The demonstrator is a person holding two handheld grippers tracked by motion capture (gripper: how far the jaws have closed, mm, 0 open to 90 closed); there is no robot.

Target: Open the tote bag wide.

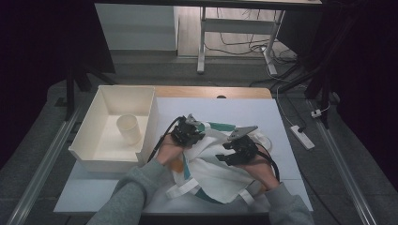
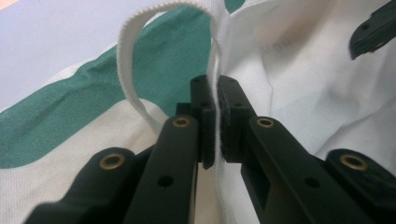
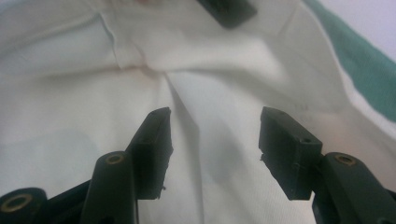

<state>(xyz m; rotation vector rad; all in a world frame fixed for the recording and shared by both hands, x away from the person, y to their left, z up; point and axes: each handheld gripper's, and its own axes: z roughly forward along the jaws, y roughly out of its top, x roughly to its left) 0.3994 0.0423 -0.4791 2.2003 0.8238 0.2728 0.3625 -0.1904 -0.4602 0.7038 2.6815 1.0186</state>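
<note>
A white cloth bag (image 1: 211,171) with green stripes and white straps lies crumpled on the table between my hands. My left gripper (image 1: 187,131) sits at the bag's upper left part. In the left gripper view, this gripper (image 2: 216,93) is shut on the bag's white hem, where a strap loop (image 2: 133,88) arches up to the left. My right gripper (image 1: 239,150) hovers over the bag's middle. Its jaws (image 3: 212,126) stand open, with creased white cloth (image 3: 210,74) below them and nothing pinched. A green stripe (image 3: 366,65) runs at the right.
A white bin (image 1: 89,152) stands at the table's left with a paper cup (image 1: 129,129) inside. A white sheet (image 1: 234,108) covers the table. A power strip (image 1: 302,137) and cables lie on the floor at the right.
</note>
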